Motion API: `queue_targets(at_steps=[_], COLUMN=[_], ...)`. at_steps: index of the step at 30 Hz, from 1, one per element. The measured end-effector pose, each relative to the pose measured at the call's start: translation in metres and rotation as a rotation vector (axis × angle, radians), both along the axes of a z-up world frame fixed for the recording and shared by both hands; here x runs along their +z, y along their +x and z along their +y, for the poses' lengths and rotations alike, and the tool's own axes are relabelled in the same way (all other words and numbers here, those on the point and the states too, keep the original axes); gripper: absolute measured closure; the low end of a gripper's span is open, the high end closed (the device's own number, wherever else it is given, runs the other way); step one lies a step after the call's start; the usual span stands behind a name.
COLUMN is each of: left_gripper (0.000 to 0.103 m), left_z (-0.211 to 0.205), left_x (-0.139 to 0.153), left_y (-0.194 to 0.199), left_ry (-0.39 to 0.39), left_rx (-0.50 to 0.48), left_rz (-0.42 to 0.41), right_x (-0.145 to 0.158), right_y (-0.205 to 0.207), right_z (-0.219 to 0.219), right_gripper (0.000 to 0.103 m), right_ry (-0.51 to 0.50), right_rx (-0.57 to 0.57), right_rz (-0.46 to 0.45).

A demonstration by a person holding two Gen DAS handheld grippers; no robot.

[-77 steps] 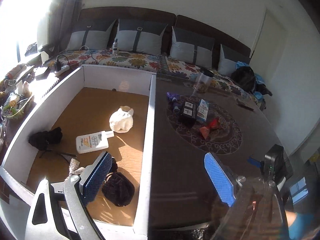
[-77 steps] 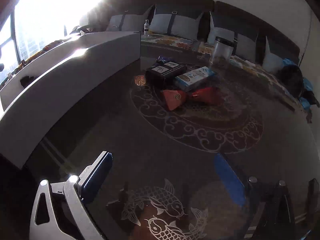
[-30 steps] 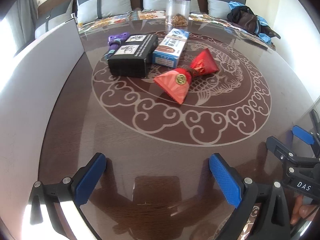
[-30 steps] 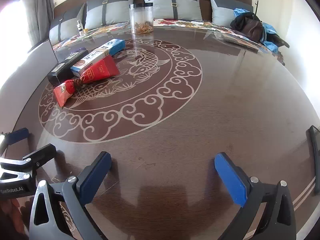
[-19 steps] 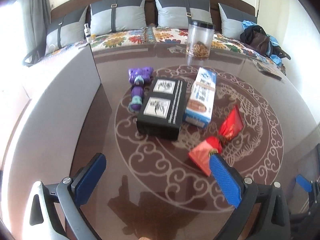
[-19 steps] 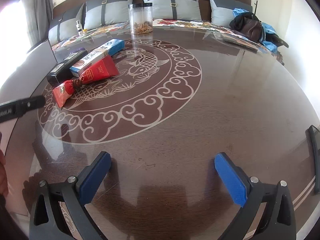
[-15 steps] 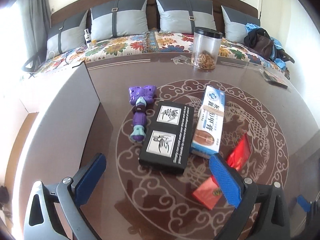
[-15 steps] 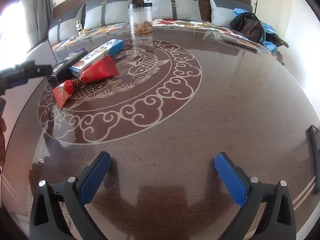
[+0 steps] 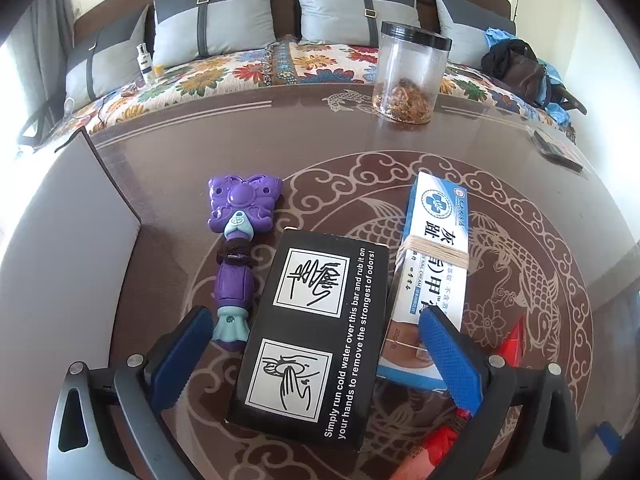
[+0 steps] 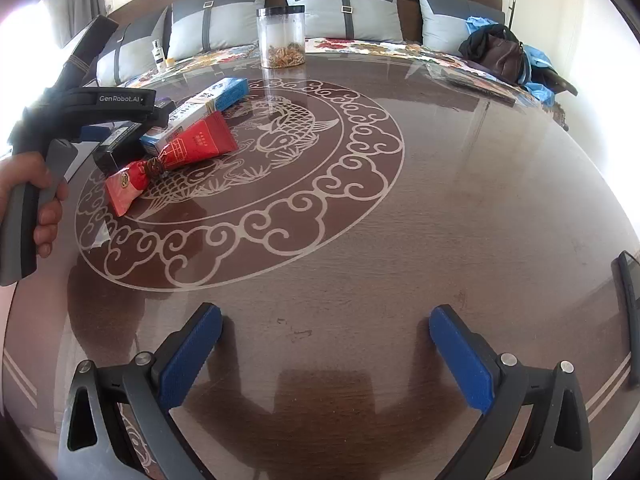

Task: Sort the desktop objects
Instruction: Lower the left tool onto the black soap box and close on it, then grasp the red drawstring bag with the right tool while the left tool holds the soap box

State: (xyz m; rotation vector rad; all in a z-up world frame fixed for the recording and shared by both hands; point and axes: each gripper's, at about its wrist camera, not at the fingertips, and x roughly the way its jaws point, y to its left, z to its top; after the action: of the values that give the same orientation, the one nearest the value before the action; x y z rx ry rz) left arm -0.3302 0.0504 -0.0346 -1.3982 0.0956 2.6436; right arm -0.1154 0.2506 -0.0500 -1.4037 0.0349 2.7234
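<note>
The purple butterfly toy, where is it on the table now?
In the left wrist view the purple butterfly toy lies left of the black box, between it and the white bin wall.

The left wrist view is being taken from close above the black box (image 9: 316, 332), angled steeply down and facing the sofa (image 9: 256, 68). The right wrist view is being taken from farther back, low over bare worktop (image 10: 400, 240), facing the same sofa. The black box, the blue-and-white carton (image 9: 434, 256), the red packet (image 10: 176, 158) and the clear jar (image 9: 408, 72) are being shared by both.
</note>
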Motion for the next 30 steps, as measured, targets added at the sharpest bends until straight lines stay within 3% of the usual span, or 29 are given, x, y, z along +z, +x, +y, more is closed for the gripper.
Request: queue_targets(at_steps=[12, 13, 14, 15, 22, 30], left_gripper=[0.004, 0.009, 0.023, 0.045, 0.045, 0.045], left_z=[0.001, 0.000, -0.001, -0.003, 0.001, -0.032], left_x=[0.000, 0.002, 0.004, 0.007, 0.010, 0.007], left_y=[-0.005, -0.006, -0.006, -0.007, 0.019, 0.126], left_ry=[0.002, 0.013, 0.018, 0.030, -0.003, -0.008], left_rx=[0.014, 0.006, 0.006, 0.005, -0.012, 0.044], left_rz=[-0.001, 0.000, 0.004, 0.006, 0.002, 0.038], right_x=[0.000, 0.000, 0.000, 0.000, 0.000, 0.000], right_y=[0.000, 0.000, -0.001, 0.000, 0.000, -0.001], right_z=[0.001, 0.001, 0.001, 0.001, 0.001, 0.001], right_gripper=[0.000, 0.000, 0.000, 0.000, 0.000, 0.000], right_ry=[0.000, 0.000, 0.000, 0.000, 0.000, -0.001], right_rx=[0.000, 0.000, 0.000, 0.000, 0.000, 0.001], right_rz=[0.000, 0.000, 0.000, 0.000, 0.000, 0.000])
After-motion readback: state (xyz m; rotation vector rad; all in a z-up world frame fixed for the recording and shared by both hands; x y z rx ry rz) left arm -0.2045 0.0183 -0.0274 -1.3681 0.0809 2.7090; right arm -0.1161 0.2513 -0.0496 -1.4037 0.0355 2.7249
